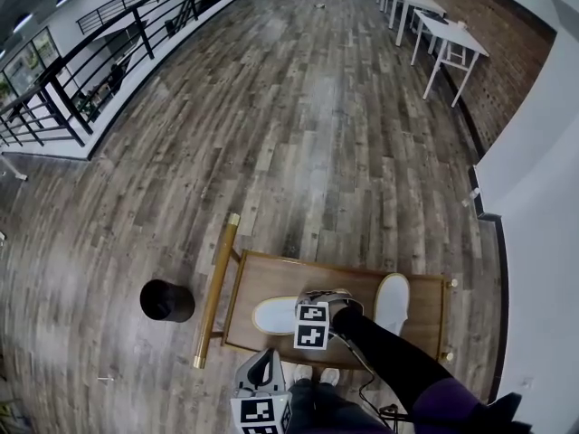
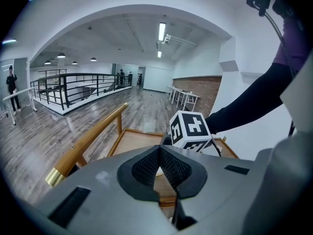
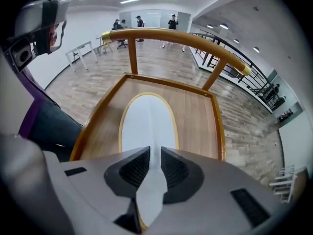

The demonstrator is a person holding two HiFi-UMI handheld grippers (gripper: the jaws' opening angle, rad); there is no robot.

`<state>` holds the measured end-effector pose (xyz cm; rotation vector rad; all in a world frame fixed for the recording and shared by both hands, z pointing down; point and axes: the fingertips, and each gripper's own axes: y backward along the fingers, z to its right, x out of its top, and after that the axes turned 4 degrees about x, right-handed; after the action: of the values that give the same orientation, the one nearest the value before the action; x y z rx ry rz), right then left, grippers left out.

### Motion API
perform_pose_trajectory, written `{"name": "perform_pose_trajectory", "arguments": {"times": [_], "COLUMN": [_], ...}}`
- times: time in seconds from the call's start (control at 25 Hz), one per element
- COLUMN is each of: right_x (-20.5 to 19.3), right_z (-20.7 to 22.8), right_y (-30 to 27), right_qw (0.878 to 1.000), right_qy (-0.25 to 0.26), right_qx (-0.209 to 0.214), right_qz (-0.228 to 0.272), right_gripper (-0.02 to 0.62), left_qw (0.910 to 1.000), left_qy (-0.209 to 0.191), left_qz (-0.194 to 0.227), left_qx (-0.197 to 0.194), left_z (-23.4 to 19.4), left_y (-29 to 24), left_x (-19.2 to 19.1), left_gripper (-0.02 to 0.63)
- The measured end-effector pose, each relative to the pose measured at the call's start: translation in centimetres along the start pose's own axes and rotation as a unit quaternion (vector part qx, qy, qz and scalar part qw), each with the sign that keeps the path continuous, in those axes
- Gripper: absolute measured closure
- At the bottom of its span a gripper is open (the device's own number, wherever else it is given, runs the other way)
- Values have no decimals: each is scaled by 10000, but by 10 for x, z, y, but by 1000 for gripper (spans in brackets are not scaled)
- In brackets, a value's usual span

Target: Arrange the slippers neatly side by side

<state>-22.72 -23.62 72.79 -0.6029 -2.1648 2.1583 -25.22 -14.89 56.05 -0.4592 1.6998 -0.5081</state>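
Note:
Two white slippers lie on a wooden tray cart. One slipper lies crosswise at the cart's front middle, the other slipper points away at the right. My right gripper points steeply down and is shut on the near end of the first slipper, whose white edge is pinched between the pads. In the left gripper view its marker cube shows over the cart. My left gripper hangs in front of the cart's near edge, shut with nothing in it.
A gold handle bar runs along the cart's left side. A black round bin stands on the wooden floor left of it. A white wall is close on the right. White tables and a black railing are far off.

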Motion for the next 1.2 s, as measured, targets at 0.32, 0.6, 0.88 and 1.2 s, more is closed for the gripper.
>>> {"name": "perform_pose_trajectory", "arguments": {"times": [0.32,0.6,0.88,1.2], "right_x": [-5,-34,-70,-79], "right_z": [12,29,27,8], "right_y": [18,61,81,63], "right_qw": [9870,8858,7267,7377], "right_qy": [-1502,-4370,-6399,-6308], "right_qx": [-136,324,602,899], "right_qz": [555,1527,2425,2234], "right_gripper": [581,581,581,581], "left_qw": [9999,9997,9989,9988], "left_qy": [35,-129,-228,-239], "left_qz": [-93,-68,13,-50], "left_qx": [31,-208,-421,-422], "left_z": [-2,15,33,34], "left_y": [-4,-11,-13,-9], "left_x": [-5,-1,6,0], "left_gripper": [606,606,606,606]}}
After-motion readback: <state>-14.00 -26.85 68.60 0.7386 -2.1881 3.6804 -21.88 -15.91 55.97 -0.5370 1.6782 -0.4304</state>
